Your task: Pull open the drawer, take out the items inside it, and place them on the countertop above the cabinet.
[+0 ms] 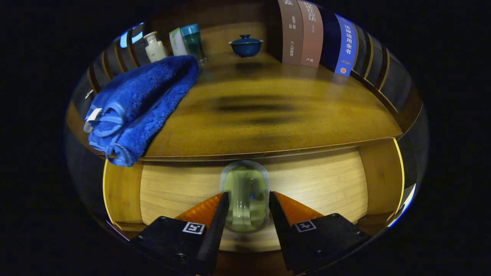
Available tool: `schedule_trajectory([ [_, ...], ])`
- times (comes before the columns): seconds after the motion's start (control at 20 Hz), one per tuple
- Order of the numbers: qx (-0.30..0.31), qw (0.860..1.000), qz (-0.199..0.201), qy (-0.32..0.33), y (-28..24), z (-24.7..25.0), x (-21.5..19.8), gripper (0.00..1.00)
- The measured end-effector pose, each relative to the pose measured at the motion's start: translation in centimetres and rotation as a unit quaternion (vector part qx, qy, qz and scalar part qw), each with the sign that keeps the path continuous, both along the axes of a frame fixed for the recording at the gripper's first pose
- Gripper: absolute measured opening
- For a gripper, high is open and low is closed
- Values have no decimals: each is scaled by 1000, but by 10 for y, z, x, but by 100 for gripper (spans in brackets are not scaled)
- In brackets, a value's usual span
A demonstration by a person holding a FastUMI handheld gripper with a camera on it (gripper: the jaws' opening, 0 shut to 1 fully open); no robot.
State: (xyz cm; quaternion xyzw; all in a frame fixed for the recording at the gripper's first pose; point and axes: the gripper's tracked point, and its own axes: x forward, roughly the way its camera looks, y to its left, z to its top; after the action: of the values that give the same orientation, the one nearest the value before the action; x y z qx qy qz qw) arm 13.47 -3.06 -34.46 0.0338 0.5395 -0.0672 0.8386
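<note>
The drawer is pulled open below the countertop, and its pale wooden floor shows. A translucent greenish cup sits between my fingers over the drawer floor, its far end close under the countertop's front edge. My gripper is shut on the cup, with one finger pressing on each side. A folded blue towel lies on the left of the countertop, with one end hanging over the front edge.
At the back of the countertop stand a white bottle, a pale box, a teal tumbler and a dark blue lidded bowl. Upright books line the back right. The drawer's side walls flank the fingers.
</note>
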Motion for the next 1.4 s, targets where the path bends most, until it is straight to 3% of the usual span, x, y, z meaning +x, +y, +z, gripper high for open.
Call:
schedule_trajectory([
  [0.05, 2, 1000, 0, 2, 0, 3, 1, 69],
  [0.2, 0, 1000, 5, 5, 1, -4, 1, 42],
  [0.3, -1, 1000, 12, -5, 3, -1, 6, 42],
  [0.4, 1, 1000, 10, -1, 1, -1, 4, 22],
  [0.65, 23, 999, 32, -19, 11, 14, -12, 22],
  [1.0, 36, 993, 32, -112, 13, 86, -44, 22],
  [1.2, 43, 986, 26, -158, 7, 131, -30, 22],
  [1.4, 47, 981, 28, -187, 3, 160, 16, 22],
])
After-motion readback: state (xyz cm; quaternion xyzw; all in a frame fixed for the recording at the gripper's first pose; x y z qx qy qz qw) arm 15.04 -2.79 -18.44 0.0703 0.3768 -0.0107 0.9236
